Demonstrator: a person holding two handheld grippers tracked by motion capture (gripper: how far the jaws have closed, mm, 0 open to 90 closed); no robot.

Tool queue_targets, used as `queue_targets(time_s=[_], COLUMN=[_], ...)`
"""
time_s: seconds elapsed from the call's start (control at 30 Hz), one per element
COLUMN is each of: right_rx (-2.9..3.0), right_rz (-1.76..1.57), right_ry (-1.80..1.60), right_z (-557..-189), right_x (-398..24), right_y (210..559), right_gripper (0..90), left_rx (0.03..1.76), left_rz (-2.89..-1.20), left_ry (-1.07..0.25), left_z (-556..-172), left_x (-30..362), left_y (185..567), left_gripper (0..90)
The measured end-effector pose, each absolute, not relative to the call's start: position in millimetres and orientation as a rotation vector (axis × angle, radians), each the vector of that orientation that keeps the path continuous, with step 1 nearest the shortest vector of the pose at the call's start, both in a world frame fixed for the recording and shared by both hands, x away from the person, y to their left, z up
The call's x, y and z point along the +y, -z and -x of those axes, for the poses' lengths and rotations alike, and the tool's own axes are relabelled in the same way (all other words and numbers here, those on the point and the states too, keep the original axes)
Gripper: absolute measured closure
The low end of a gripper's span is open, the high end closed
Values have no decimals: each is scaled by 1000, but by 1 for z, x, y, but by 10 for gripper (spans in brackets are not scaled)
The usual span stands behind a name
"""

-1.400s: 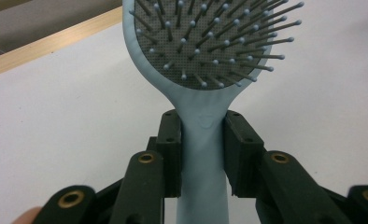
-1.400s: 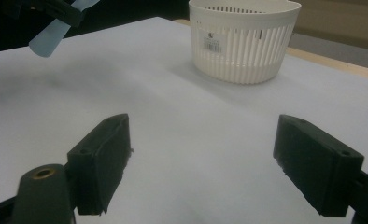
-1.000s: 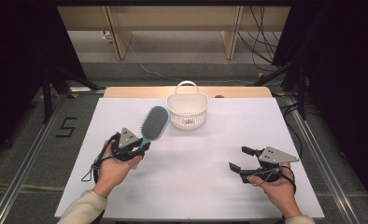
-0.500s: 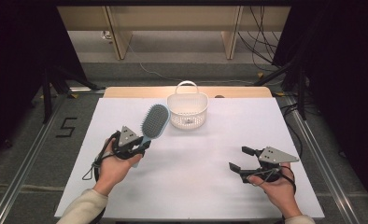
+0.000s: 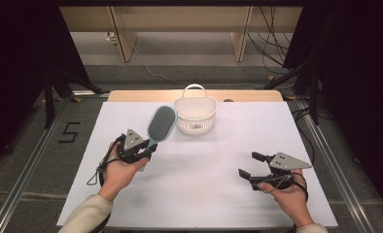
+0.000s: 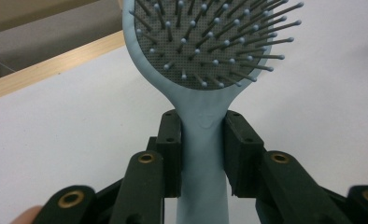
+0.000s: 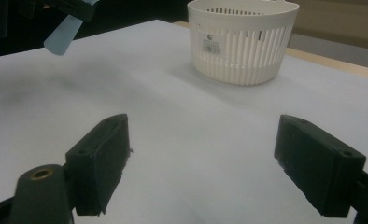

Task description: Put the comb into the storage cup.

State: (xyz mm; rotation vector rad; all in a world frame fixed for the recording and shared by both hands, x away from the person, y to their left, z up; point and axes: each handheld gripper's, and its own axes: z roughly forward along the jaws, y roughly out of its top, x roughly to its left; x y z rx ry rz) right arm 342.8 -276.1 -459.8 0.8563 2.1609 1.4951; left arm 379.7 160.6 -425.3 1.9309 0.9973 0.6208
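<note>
Hairbrush (image 5: pixel 160 125): pale blue, handle clamped between pads of left claw (image 5: pixel 148 145), held above bench (image 5: pixel 204 160) at 9 o'clock, head aimed toward 1 o'clock. Right claw (image 5: pixel 250 165): spread wide, nothing gripped, 4 o'clock. White basket (image 5: pixel 195 116): 12 o'clock.

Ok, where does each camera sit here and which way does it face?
High view: above the person's side, looking forward and down on the table; both forearms show.
Left gripper view: on the left gripper, along jaws clamping the hairbrush.
Right gripper view: on the right gripper, jaws apart, facing the basket.
Shared: high and right views both show the basket.
</note>
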Motion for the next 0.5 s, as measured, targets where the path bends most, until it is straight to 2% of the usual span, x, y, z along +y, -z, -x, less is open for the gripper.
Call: queue_targets(time_s=[0.5], right_rx=[2156], right_rz=[-858], right_ry=[-1503], right_z=[-343], right_x=[-277], right_y=[460], right_gripper=[187], left_rx=[987], left_rz=[-1917], left_ry=[-642], left_z=[-384], left_x=[160], left_y=[423], left_gripper=[699])
